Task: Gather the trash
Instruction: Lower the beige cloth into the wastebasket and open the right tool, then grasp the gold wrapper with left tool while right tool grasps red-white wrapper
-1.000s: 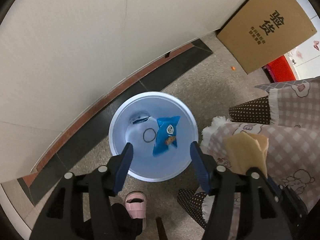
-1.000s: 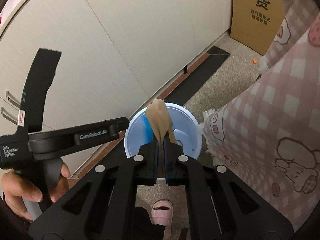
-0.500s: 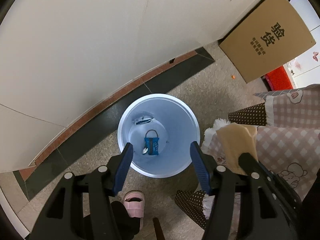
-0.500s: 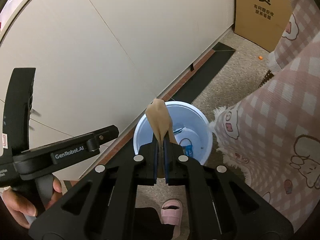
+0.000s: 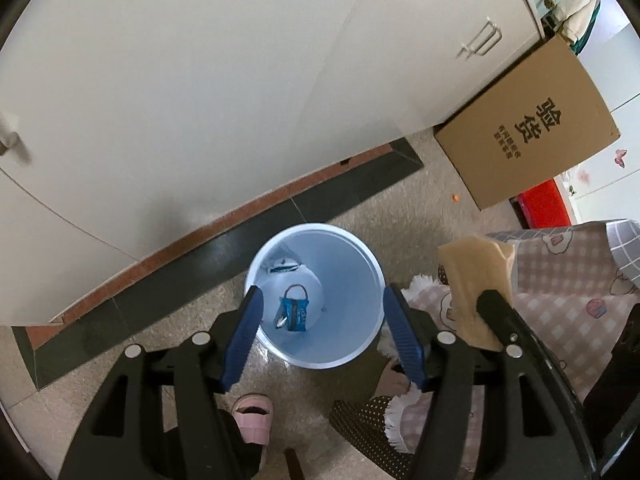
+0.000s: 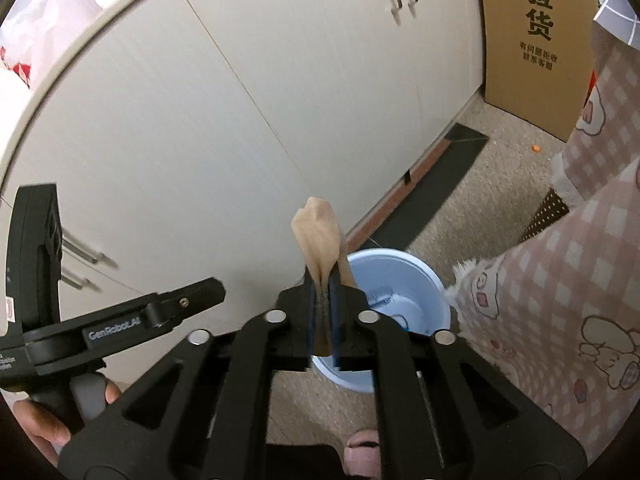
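While the right tool [image 6: 322, 304] is opening, the brown paper [image 6: 318, 240] sits between its blue pads, hiding part of the blue bin [image 6: 416, 280] beyond. The left tool [image 5: 322, 336], spread wide and empty, hangs over the bin, where a small blue wrapper [image 5: 294, 312] lies, hard to make out.

Each gripper is a black plastic frame with triangular cut-outs and round silver screw heads along its linkage arms. The left gripper [image 5: 322, 330] carries two dark blue ribbed pads [image 5: 402, 342] at its fingertips. The right gripper [image 6: 324, 320] has matching blue-edged fingers. Behind the left claw, its black handle [image 6: 116, 326] bears white "GenRobot.AI" lettering and a small screw. The person wears pink checked clothing [image 6: 560, 320] with cartoon prints and pink slippers [image 5: 252, 420].
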`<state>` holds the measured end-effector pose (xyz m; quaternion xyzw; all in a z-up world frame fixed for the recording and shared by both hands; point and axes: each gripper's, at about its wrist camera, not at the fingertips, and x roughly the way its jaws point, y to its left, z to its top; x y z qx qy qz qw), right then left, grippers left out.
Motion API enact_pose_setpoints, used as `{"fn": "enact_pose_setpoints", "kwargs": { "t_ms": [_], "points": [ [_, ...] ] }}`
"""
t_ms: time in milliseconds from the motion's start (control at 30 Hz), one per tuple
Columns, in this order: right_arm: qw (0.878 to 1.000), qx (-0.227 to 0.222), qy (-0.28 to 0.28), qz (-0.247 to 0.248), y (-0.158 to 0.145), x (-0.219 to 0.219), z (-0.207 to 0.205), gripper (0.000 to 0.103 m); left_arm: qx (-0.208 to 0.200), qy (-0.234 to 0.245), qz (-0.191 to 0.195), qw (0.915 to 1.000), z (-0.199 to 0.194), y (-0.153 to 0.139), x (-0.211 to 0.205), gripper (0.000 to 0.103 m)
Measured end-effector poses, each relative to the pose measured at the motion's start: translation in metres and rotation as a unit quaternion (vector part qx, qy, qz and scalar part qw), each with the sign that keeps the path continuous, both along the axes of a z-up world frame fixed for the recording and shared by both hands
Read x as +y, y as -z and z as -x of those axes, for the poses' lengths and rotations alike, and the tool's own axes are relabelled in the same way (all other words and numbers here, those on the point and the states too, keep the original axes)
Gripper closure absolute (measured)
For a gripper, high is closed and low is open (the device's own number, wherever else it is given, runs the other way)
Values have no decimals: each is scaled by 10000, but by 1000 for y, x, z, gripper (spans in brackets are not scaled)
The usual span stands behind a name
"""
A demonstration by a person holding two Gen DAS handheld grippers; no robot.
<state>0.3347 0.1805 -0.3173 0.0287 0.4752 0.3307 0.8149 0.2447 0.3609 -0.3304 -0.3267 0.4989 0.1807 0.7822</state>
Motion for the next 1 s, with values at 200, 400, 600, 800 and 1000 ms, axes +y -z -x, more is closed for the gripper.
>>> {"fn": "enact_pose_setpoints", "kwargs": {
  "t_ms": [200,400,600,800,1000],
  "points": [
    [9996,-220,107,-113,-10,-5,7,33,-81,2,111,9999,8,-11,1,41],
    [9985,-512,183,-71,-36,-13,17,33,-288,-27,61,9996,19,-35,-4,41],
    [9962,-819,194,-238,-81,-23,37,33,-689,-25,-59,9976,37,-79,-14,41],
    [9913,-1087,92,-740,-153,-45,60,33,-1321,-23,-273,9909,59,-146,-32,38],
    [9849,-1390,122,-1028,-219,-87,78,33,-1847,398,-577,9803,56,-209,-76,36]
  ]
}}
